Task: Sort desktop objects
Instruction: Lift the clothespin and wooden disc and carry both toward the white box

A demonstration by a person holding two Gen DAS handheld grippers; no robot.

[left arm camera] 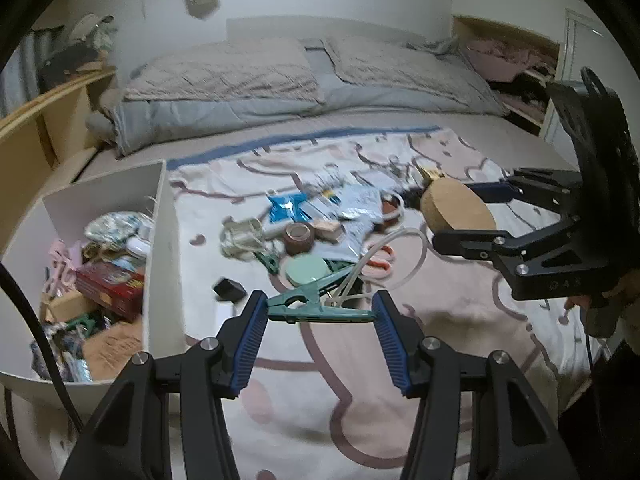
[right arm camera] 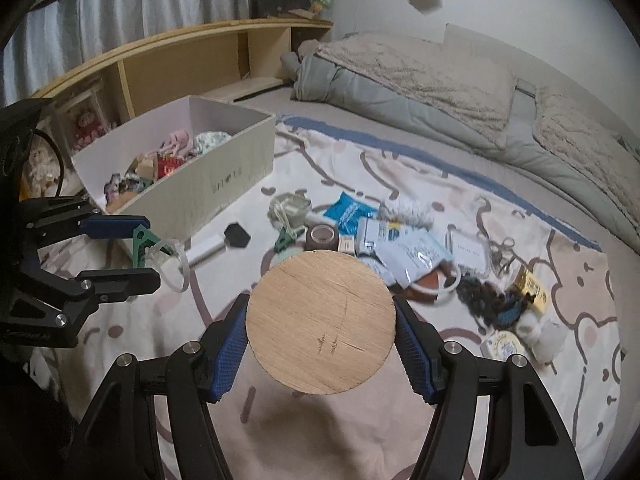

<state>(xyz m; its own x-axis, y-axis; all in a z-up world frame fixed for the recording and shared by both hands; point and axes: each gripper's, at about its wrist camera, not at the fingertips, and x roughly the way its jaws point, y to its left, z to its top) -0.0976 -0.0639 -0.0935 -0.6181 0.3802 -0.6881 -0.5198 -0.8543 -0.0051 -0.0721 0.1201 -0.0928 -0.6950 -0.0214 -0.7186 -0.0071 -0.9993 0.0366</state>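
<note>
Two grippers show, the left one [left arm camera: 320, 316] closed on one green clip [left arm camera: 316, 306] and the right one [right arm camera: 320, 344] closed on one wooden disc [right arm camera: 320, 322]. One white box [right arm camera: 224, 176] stands on the bed, and right of the box lie one black block [right arm camera: 237, 235], one tape roll [right arm camera: 321, 237], one blue packet [right arm camera: 349, 213], one mint round lid [left arm camera: 306, 272] and one more green clip [left arm camera: 269, 262]. Behind the box lie two pillows [left arm camera: 224, 70] side by side.

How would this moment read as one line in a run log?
left gripper: shut on green clip | right gripper: shut on wooden disc | box: part filled
</note>
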